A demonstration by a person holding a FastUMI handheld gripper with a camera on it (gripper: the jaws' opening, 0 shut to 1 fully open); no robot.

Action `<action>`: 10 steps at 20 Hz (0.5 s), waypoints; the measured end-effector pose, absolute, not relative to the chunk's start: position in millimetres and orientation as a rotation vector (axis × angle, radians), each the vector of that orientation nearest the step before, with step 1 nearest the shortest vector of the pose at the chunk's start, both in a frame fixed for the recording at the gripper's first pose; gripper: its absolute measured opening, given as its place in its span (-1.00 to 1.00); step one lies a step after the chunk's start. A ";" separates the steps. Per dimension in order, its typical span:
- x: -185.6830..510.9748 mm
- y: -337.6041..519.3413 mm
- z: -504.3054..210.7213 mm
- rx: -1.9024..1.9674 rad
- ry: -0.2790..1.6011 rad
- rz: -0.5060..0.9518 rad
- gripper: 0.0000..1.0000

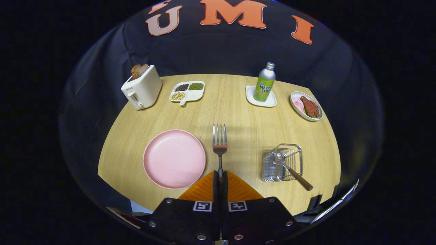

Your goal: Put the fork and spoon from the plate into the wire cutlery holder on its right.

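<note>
Your gripper [220,177] pinches the fork [220,143] tight, tines up, over the table's [245,115] middle, so carry it right, over the holder [282,162] near the right edge, beside the spoon [295,174], then let go.

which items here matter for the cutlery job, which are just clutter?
Job: metal fork clamped in the gripper; round pink plate; wire cutlery holder with brown-handled spoon inside.

Clutter: cream toaster; white divided bean tray; green soda bottle on white coaster; oval food dish.

Staged recording booth — black cloth wall [218,51], laid wooden table [238,112].
</note>
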State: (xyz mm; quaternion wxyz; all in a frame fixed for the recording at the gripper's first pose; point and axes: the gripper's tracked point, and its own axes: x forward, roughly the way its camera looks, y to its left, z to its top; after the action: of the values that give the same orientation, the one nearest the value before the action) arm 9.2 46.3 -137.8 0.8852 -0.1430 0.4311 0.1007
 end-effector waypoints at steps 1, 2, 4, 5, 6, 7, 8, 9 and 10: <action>10.9 34.3 -132.5 -0.304 0.901 0.199 -0.94; 12.7 27.3 -129.4 -0.309 0.908 0.189 -0.94; 14.3 8.5 -121.9 -0.303 0.932 0.170 -0.94; 15.1 -0.5 -119.4 -0.303 0.944 0.162 -0.94; 14.9 -9.9 -116.7 -0.319 0.956 0.160 -0.94; 15.8 -19.7 -114.8 -0.337 0.968 0.156 -0.94; 16.8 -28.2 -113.3 -0.349 0.985 0.156 -0.94; 16.0 -34.3 -112.5 -0.347 1.008 0.158 -0.94; 16.6 -38.9 -111.5 -0.340 1.030 0.162 -0.94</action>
State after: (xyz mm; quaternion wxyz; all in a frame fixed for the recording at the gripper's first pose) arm 16.6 -38.9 -111.5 0.8533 -0.1618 0.4897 0.0769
